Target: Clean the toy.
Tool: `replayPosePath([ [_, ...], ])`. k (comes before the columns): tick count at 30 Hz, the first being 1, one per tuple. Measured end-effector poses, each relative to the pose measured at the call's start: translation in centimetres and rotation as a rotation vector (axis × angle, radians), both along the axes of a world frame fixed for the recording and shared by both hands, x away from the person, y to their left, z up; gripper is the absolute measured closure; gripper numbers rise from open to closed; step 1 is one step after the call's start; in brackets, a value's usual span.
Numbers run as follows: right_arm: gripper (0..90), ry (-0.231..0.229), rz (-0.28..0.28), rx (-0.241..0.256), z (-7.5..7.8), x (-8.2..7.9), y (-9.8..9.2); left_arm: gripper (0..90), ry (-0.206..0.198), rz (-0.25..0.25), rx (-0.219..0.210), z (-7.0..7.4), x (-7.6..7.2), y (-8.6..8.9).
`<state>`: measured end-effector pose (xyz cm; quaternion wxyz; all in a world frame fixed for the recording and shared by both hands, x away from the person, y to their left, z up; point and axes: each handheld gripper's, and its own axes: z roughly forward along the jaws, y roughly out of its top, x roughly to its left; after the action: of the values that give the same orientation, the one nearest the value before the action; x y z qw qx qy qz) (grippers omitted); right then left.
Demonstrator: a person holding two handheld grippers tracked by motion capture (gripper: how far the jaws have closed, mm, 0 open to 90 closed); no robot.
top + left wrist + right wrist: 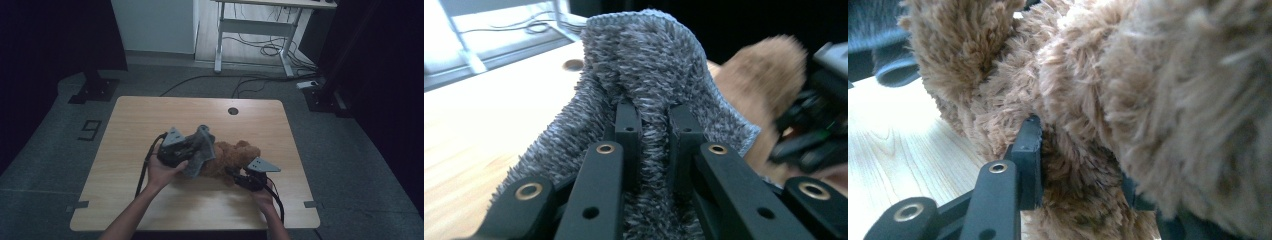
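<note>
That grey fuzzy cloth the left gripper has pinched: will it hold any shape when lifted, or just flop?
Probably floppy: the grey cloth folds and drapes around the left gripper, its edges hanging loose. It looks light, since a narrow pinch holds it up. The shaggy pile should grip the fingers rather than slip, though it may snag the brown plush toy.

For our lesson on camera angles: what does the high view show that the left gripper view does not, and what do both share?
High view alone: the whole table, the person's two forearms, the floor with cables, and the left gripper seen from outside. Left gripper view alone: its two black jaws closed on a fold of the grey cloth, with the pile seen close up. Shared: the grey cloth, the brown teddy bear, the right gripper and the table's round hole.
</note>
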<state>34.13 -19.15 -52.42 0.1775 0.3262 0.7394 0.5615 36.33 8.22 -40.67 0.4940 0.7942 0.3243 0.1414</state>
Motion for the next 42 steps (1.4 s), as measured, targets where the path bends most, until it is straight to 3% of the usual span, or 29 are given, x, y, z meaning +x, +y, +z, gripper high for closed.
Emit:
replayPosePath([
  [3,58.0,0.002,-0.002,0.001,-0.1,0.0,0.0,77.9,0.033,-0.041,0.017,-0.6,0.8,-3.4],
  [5,57.1,0.004,-0.007,-0.003,-0.1,0.0,-0.1,77.8,0.048,-0.048,0.064,-1.5,1.2,-5.2],
  [6,56.3,0.007,-0.014,-0.003,-0.2,0.0,-0.2,77.8,0.052,-0.041,0.081,-2.0,1.4,-5.6],
  [8,53.3,0.022,-0.025,-0.010,-0.3,0.1,-0.4,77.9,0.061,-0.028,0.076,-2.8,1.5,-5.6],
  [14,44.0,0.036,-0.030,0.029,-0.2,-0.1,-1.3,78.0,0.045,0.009,0.104,-3.8,1.1,-3.7],
  [21,29.1,0.028,-0.101,0.106,1.2,-0.5,-3.6,78.1,0.015,0.027,0.150,-4.6,0.5,-2.8],
  [25,33.1,0.025,-0.118,0.148,1.9,-0.4,-4.5,78.1,0.018,0.035,0.170,-5.1,0.3,-2.1],
  [28,43.8,0.017,-0.115,0.160,2.2,-0.3,-4.4,78.2,0.018,0.045,0.181,-5.3,0.1,-1.5],
  [30,52.0,0.015,-0.124,0.139,2.2,-0.2,-4.1,78.3,0.016,0.054,0.191,-5.2,0.1,-1.0],
  [33,57.4,0.002,-0.124,0.100,2.2,-0.3,-3.7,78.3,0.029,0.062,0.186,-5.0,0.1,0.3],
  [37,59.3,0.010,-0.122,0.069,1.9,-0.2,-3.4,78.4,0.017,0.072,0.175,-5.0,-0.8,2.3],
  [42,59.9,0.030,-0.129,0.071,1.8,0.0,-3.4,78.4,-0.018,0.120,0.162,-4.6,-2.1,4.6],
])
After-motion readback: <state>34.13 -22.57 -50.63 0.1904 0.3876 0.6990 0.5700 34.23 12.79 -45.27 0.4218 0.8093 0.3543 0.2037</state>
